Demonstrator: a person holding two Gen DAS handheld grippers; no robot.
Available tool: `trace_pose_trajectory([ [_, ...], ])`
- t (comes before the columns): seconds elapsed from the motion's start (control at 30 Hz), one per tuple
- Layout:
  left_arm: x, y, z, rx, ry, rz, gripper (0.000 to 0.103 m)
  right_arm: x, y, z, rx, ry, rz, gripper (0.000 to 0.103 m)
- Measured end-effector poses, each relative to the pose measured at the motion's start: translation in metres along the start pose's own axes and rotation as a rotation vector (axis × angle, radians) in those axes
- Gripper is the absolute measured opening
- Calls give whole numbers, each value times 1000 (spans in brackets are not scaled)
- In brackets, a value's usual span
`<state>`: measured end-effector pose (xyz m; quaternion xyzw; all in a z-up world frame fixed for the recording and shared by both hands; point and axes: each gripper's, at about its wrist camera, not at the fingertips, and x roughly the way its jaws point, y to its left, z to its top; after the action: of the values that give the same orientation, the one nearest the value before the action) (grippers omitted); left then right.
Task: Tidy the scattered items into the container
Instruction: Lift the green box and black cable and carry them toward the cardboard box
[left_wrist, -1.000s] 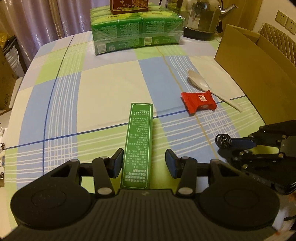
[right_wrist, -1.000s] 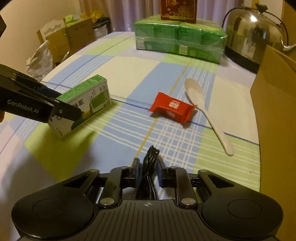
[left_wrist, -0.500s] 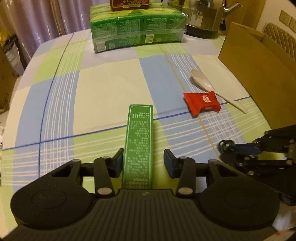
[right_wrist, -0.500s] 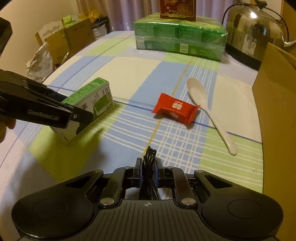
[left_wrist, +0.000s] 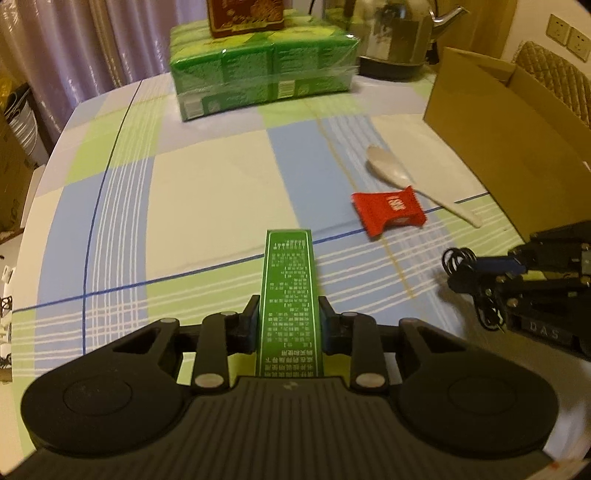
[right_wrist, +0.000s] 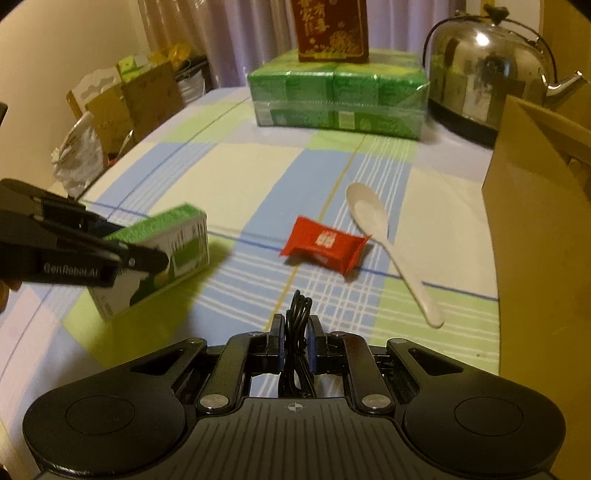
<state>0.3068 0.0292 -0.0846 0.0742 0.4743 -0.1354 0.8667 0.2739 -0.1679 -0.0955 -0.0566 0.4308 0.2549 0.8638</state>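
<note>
The left gripper (left_wrist: 289, 321) has its fingers clamped on the sides of a green carton (left_wrist: 290, 295), tilted with its far end raised above the table (left_wrist: 207, 192). The right gripper (right_wrist: 296, 341) pinches a bundled black cable (right_wrist: 298, 314) between nearly closed fingers. A red packet (right_wrist: 325, 244) and a white spoon (right_wrist: 384, 240) lie touching near the cardboard box (right_wrist: 535, 229) at the right.

open cloth centre-left | spoon (right_wrist: 388, 243) and red packet (right_wrist: 325, 245) lie before cardboard box (right_wrist: 539, 236) wall
</note>
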Motion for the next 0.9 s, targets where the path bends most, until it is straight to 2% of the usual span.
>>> trace_pose_trajectory([
  [0.23, -2, -7, -1, 7, 8, -20, 25, -10, -2, 5, 10, -20, -8, 8],
  [0.4, 9, -7, -7, 30, 67, -22, 26, -10, -1, 4, 5, -16, -7, 8],
  [0.63, 20, -6, -3, 12, 63, -12, 26, -7, 2, 4, -4, -14, -9, 8],
  [0.77, 34, -8, -4, 17, 87, -7, 26, -5, 1, 2, -10, -9, -14, 8],
  [0.9, 25, -13, 1, 19, 54, -1, 25, -8, -2, 5, -1, -18, -18, 8],
])
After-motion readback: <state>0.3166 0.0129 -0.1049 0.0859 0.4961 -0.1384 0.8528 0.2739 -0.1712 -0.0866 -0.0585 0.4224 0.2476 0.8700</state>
